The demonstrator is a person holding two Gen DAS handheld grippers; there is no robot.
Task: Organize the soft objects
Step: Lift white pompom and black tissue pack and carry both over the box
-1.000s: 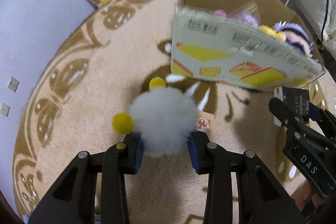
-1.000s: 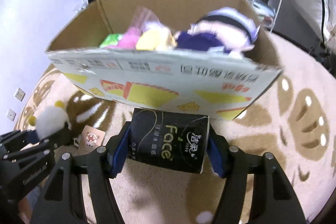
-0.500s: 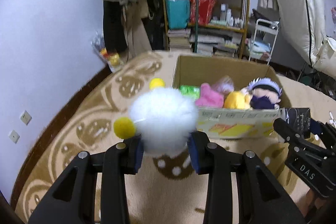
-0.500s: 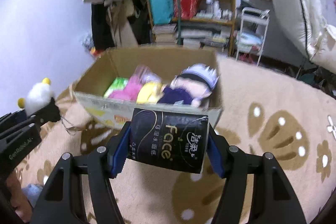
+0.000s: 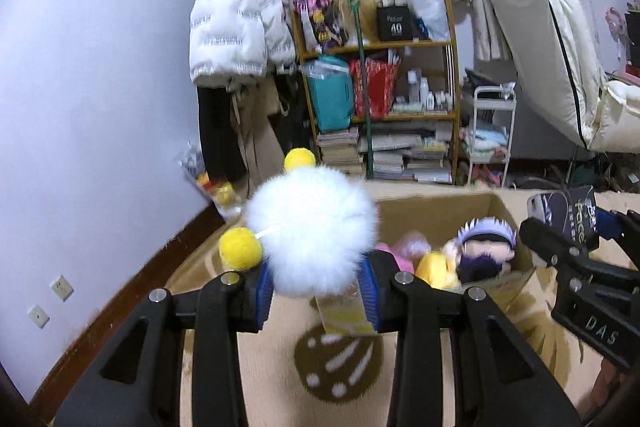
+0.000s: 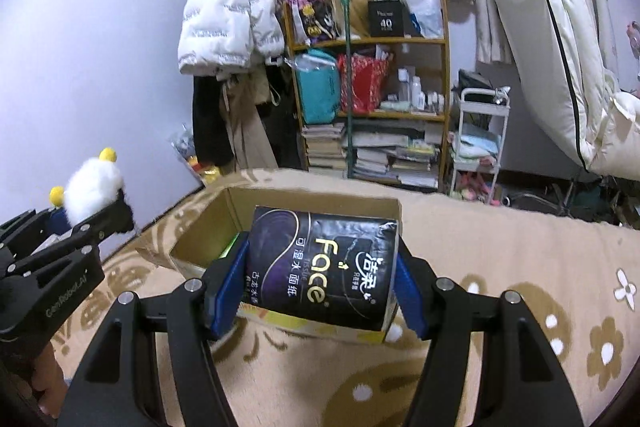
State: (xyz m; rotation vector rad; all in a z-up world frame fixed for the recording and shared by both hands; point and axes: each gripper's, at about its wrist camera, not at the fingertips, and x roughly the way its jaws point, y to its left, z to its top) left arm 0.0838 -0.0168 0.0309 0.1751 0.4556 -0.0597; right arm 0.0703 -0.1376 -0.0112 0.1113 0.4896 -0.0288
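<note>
- The left gripper (image 5: pixel 316 293) is clamping its jaws on a white fluffy pom-pom toy (image 5: pixel 314 233) with yellow balls, holding it in the air just before the cardboard box (image 5: pixel 436 201).
- The right gripper (image 6: pixel 316 287) is squeezing a black tissue pack (image 6: pixel 322 267) between wide-set jaws, above the box's near rim.
- Plush dolls (image 5: pixel 484 253) are lying inside the box on the beige rug (image 6: pixel 500 251).

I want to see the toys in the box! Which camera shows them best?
The left wrist view: the box lies open there, showing the doll and the yellow toy. In the right wrist view the tissue pack held in the right gripper hides nearly all the inside.
</note>
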